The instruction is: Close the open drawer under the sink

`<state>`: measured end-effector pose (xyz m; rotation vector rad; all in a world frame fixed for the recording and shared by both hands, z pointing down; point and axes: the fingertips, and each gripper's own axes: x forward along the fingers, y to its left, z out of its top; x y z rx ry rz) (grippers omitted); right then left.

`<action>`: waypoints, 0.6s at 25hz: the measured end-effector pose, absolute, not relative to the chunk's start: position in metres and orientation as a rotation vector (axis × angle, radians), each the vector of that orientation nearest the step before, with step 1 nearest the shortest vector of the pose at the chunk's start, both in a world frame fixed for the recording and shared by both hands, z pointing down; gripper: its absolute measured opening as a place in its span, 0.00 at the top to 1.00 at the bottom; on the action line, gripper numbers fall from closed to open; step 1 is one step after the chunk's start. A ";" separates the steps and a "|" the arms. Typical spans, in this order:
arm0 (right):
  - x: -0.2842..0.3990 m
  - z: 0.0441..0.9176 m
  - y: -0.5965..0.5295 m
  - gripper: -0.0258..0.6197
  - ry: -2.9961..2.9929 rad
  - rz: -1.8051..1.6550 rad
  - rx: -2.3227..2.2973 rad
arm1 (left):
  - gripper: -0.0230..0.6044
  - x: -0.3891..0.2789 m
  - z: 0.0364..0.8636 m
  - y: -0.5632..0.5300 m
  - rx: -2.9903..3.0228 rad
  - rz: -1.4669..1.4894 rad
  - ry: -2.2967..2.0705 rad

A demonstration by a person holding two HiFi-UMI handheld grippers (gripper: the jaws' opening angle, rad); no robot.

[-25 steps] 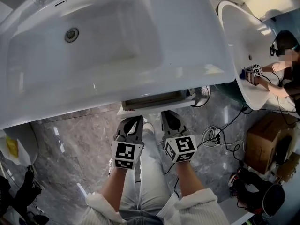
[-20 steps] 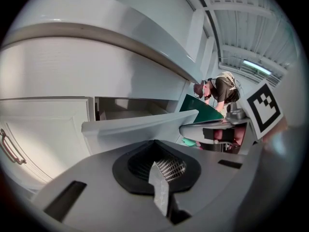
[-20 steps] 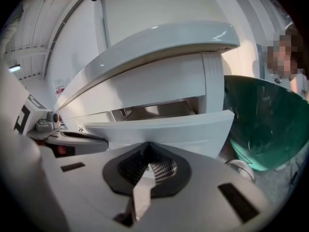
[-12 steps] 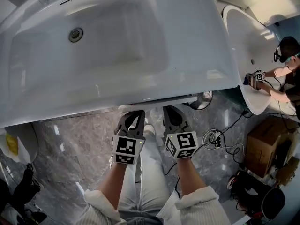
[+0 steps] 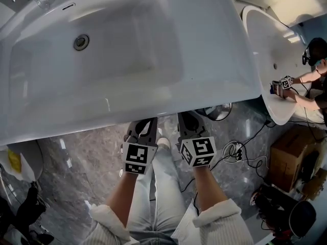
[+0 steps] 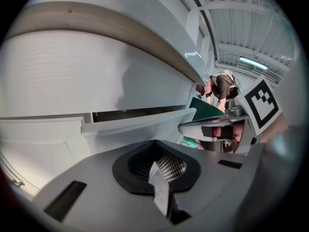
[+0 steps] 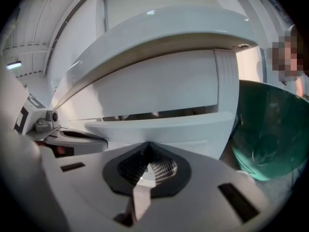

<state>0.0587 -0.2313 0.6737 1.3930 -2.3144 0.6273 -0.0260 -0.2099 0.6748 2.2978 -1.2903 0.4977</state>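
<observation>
The white sink (image 5: pixel 153 97) fills the top of the head view, and its front rim hides the drawer from above. My left gripper (image 5: pixel 144 122) and right gripper (image 5: pixel 188 117) sit side by side with their tips under that rim, both shut on nothing. The left gripper view has the white drawer front (image 6: pixel 140 124) right at the tips of the left gripper (image 6: pixel 155 143), with a thin dark gap (image 6: pixel 130 113) above it. The right gripper view gives the same drawer front (image 7: pixel 159 123) against the right gripper (image 7: pixel 147 145), under a narrow slit (image 7: pixel 145 114).
A second white basin (image 5: pixel 276 45) stands at the right, where another person (image 5: pixel 317 86) works with grippers. A cardboard box (image 5: pixel 291 154) and cables (image 5: pixel 232 149) lie on the marble floor. A green bowl-like shape (image 7: pixel 270 129) is close on the right.
The drawer's front edge, which stuck out beyond the sink rim a second ago, has slid back under it. Both grippers moved forward with it, staying shut.
</observation>
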 end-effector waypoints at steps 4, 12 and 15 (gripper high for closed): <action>0.056 0.671 -0.240 0.95 -2.324 0.607 1.393 | 0.94 -0.029 0.673 -0.218 2.316 0.497 -1.295; 0.054 0.670 -0.251 0.95 -2.327 0.585 1.391 | 0.94 -0.030 0.672 -0.229 2.331 0.498 -1.306; 0.053 0.671 -0.255 0.95 -2.327 0.579 1.395 | 0.94 -0.031 0.672 -0.233 2.333 0.502 -1.308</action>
